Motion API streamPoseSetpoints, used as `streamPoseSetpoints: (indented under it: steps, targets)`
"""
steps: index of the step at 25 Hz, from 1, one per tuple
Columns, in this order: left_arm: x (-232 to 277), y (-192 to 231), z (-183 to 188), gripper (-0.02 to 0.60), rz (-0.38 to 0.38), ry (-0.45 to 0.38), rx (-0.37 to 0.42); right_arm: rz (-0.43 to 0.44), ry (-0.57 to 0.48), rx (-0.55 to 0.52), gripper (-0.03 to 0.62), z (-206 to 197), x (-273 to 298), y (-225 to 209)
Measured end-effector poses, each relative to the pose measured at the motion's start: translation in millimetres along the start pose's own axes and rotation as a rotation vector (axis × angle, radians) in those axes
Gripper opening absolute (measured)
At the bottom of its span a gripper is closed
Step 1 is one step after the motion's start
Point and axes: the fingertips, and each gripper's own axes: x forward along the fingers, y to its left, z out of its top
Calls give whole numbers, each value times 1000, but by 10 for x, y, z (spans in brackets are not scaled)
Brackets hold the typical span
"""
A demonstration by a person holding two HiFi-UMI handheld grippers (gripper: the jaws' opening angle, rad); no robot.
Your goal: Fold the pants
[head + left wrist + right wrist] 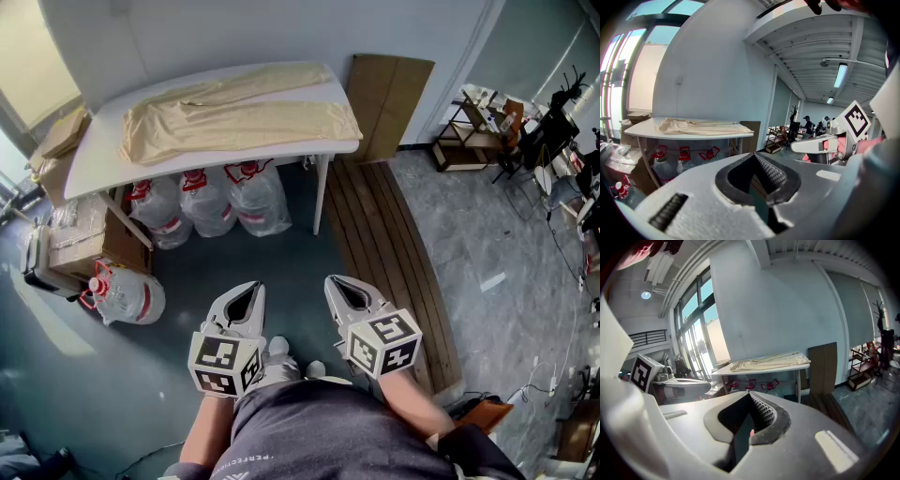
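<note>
The grey-blue floor [253, 262] takes up most of what I see, smooth and a little glossy. Across it stands the white table [94, 155], a rounded slab on thin legs against the pale wall. The pants [239, 112] lie on it, spread lengthwise and covering most of the top. They are cream cloth, soft and rumpled, with one leg laid partly over the other.

To the right of the table a run of brown wooden slats [384, 244] stretches along the floor towards me, and a flat cardboard panel [389, 103] leans on the wall at its far end. Cardboard boxes [84, 239] sit at the table's left side. Under the table stand three clear plastic water jugs [208, 202] with red handles. A fourth jug [127, 295] stands out on the floor to the left.

I hold both grippers low in front of me, well apart from the table, with open floor between. My left gripper [251, 286] has its ridged black pads pressed together on nothing. My right gripper [337, 281] is the same — jaws together, empty. Each carries its cube of square black-and-white markers.
</note>
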Motion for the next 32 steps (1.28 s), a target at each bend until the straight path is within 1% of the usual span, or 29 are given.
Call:
streamPoseSetpoints:
  steps: [6, 11, 14, 16, 18, 24, 28, 32]
  targets:
    - [38, 76, -8, 0, -7, 5, -1, 0, 2, 1, -3, 43, 98, -2]
    - [72, 239, 6, 0, -10, 10, -5, -6, 9, 0, -3, 76, 249, 36]
    - [83, 362, -8, 0, -12, 7, -19, -8, -1, 28, -2, 84, 335, 43]
    - [83, 443, -20, 0, -27, 2, -39, -2, -10, 57, -2, 93, 398, 62]
    - [91, 544, -22, 0, -43, 3, -51, 4, -14, 62, -2, 122, 492, 101]
    - [161, 762, -77, 0, -66, 49, 3, 20, 3, 49, -2, 138, 755, 240]
    - [244, 931, -86, 0, -85, 42, 4, 29, 3, 53, -2, 140, 929, 236]
    - [328, 1060, -98, 0, -81, 58, 4, 30, 19, 62, -2, 193, 1070, 156]
